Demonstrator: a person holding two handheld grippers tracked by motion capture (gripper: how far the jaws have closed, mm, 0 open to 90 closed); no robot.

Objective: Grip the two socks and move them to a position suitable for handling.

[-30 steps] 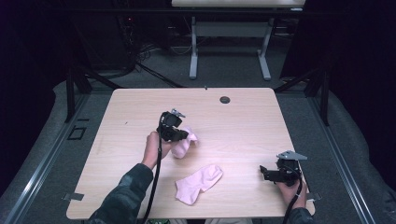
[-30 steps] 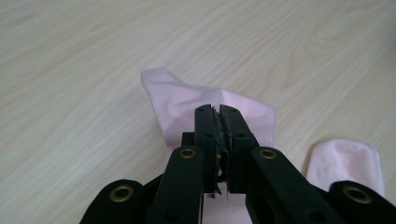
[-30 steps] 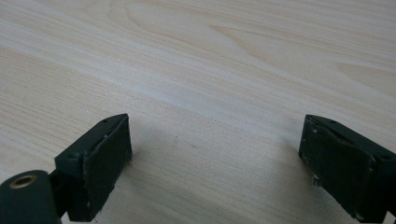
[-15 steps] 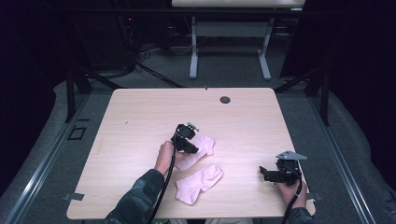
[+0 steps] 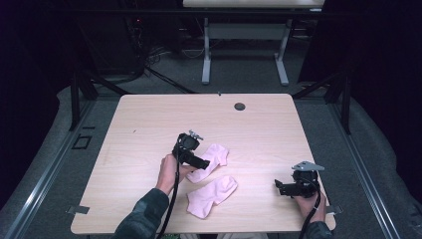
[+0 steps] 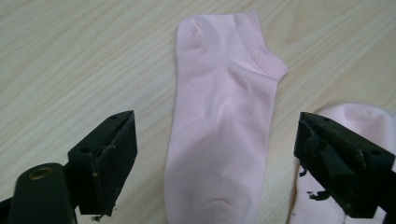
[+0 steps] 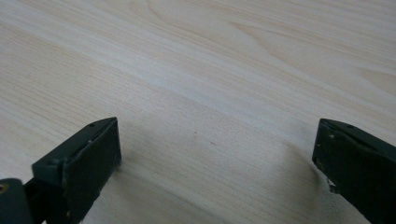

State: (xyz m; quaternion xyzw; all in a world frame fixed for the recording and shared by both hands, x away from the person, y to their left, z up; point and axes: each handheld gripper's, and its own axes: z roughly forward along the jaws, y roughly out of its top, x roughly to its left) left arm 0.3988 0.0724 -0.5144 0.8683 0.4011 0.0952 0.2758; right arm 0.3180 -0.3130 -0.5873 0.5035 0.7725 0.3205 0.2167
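Lying flat on the pale wooden tabletop (image 5: 149,124), two pink socks sit near the middle of the front half, one behind the other as the high view shows them; the farther sock (image 5: 213,160) stretches at a slant with its open cuff end toward the back right, and the nearer sock (image 5: 211,195) lies just in front of it, slanted the same way, the two close together but whether they touch cannot be told from above; the left gripper (image 5: 196,162) hangs over the near end of the farther sock, held by the person's left hand (image 5: 169,172), its black cable trailing down toward the sleeve; in the left gripper view its jaws have just been opening and stand spread wide, with the farther sock (image 6: 219,130) lying flat on the wood between them and neither pad pressing on the cloth, while the rounded end of the nearer sock (image 6: 359,116) shows behind the jaw on that view's right side; the right gripper (image 5: 281,186) rests low near the front right corner of the tabletop, well apart from both socks, in the person's right hand (image 5: 311,201), a grey three-cornered plate on top of it; its jaws are spread wide too, with bare wood grain between them; a small dark round grommet (image 5: 240,106) sits near the back edge.
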